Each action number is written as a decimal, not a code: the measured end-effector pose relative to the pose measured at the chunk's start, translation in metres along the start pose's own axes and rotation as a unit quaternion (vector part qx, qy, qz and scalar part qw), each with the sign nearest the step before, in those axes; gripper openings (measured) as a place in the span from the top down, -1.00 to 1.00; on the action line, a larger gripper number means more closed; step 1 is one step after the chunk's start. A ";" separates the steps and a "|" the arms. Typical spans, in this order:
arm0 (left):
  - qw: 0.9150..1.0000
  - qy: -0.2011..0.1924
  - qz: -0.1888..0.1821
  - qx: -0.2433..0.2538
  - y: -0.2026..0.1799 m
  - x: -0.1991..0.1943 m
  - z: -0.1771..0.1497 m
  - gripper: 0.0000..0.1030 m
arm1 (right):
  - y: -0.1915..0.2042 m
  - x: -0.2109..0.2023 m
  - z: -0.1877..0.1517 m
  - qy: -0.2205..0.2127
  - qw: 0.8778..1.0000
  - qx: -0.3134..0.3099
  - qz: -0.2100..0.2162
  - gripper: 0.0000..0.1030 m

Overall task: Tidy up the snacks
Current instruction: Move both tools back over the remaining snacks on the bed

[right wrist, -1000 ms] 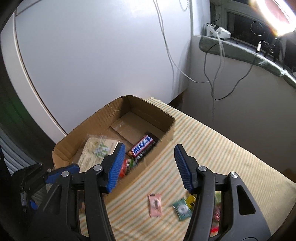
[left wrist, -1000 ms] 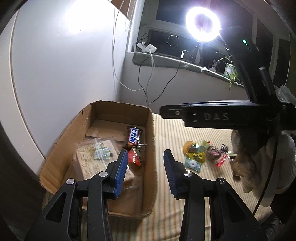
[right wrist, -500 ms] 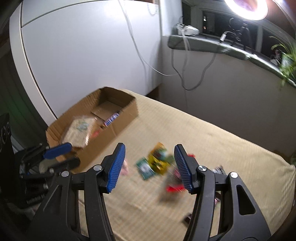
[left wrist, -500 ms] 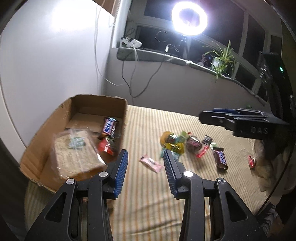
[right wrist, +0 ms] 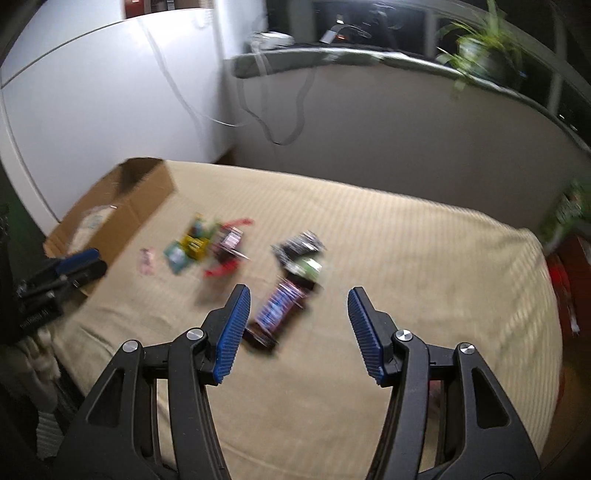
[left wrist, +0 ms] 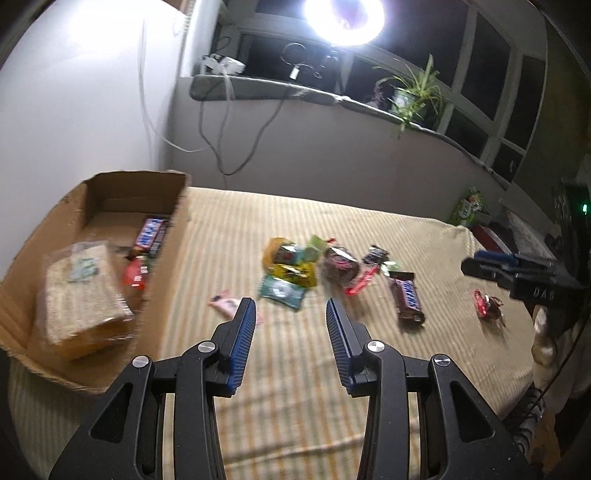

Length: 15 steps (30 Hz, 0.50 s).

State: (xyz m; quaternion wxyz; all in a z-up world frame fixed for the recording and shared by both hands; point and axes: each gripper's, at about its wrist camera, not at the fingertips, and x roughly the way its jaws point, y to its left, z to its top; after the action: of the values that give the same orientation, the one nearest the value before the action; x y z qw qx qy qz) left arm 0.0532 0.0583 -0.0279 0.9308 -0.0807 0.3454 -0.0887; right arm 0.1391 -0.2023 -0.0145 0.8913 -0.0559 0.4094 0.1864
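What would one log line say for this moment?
left gripper: open, empty | right gripper: open, above chocolate bar | cardboard box: partly filled

wall (left wrist: 74,110): white, cables hanging | sill (left wrist: 258,90): grey, plant (left wrist: 413,92) on it | windows (left wrist: 484,48): dark | ring light (left wrist: 343,16): glaring | bedspread (left wrist: 295,369): beige, striped

Striped bed (left wrist: 295,387) with cardboard box (left wrist: 162,280), scattered snacks (left wrist: 291,273)
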 end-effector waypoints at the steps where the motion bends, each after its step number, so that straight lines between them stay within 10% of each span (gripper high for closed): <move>1: 1.000 0.001 -0.004 0.003 -0.004 0.002 0.000 0.26 | -0.007 -0.002 -0.006 0.002 1.000 0.006 -0.009 -0.12; 15: 0.995 0.047 -0.078 0.039 -0.074 0.047 -0.001 0.25 | -0.082 -0.022 -0.082 0.037 0.992 0.101 -0.070 -0.24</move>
State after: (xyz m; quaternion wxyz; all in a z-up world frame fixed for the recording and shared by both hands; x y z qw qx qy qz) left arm 0.0794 -0.0237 -0.0426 0.9060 -0.0671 0.3779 -0.1784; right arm 0.0985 -0.3047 -0.0559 0.8875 -0.0010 0.4538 0.0796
